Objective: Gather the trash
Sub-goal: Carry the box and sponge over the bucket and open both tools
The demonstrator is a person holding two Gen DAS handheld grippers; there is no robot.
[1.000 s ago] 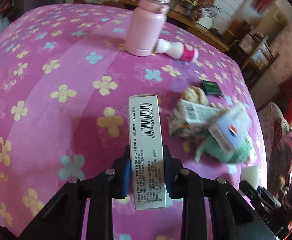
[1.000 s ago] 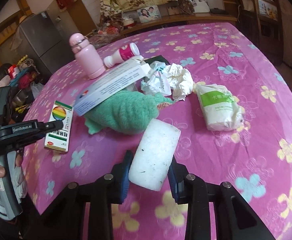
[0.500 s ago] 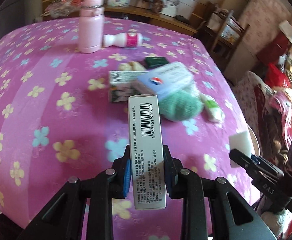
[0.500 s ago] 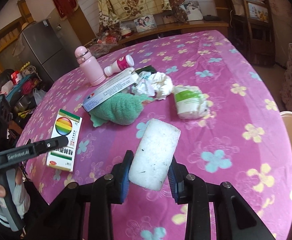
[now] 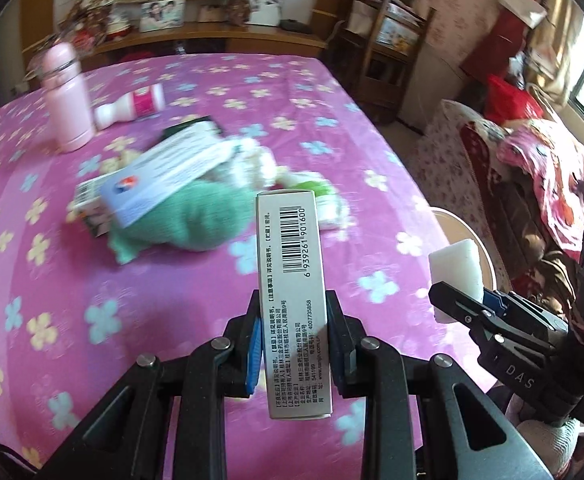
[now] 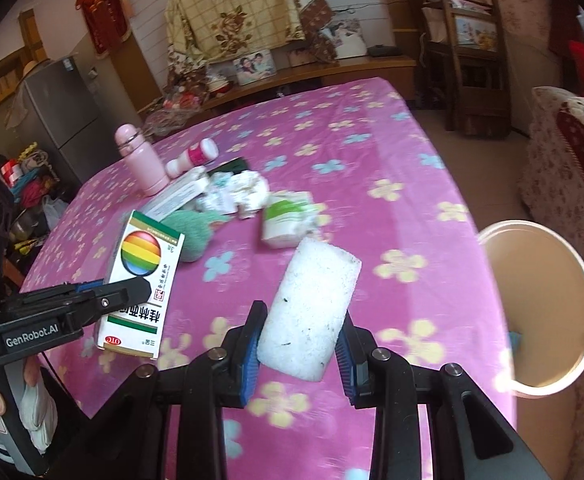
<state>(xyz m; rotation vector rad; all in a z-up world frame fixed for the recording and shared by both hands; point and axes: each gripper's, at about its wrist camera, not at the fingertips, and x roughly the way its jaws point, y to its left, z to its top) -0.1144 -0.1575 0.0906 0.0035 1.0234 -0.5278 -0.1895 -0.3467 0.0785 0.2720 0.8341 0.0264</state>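
Right now I am in the carry step: both grippers are loaded and lifted off the table (image 6: 372,128), heading for the bin (image 6: 540,312) that stands on the floor just past the table's right edge. My left gripper (image 5: 294,344) has its fingers pinching the medicine box (image 5: 292,292) by its long sides, the box held upright with the barcode face toward the camera. My right gripper (image 6: 298,344) has its fingers pressed against the white foam block (image 6: 312,308), which sticks forward above the near edge of the table. In the right wrist view the bin's open mouth shows to the right of the foam, so I judge the next move calls for swinging the right gripper over that rim and spreading the fingers, then bringing the left one across to drop the box. Still lying in the middle of the table are the green cloth (image 5: 195,216), a long white carton (image 5: 163,176) on top of it, crumpled paper (image 6: 243,192) and a tissue pack (image 6: 287,220), with the pink bottle (image 6: 139,160) toward the far left. Compared with a second ago, both views have pulled back toward the near right corner, the pile sits farther off, and the bin has come into sight.
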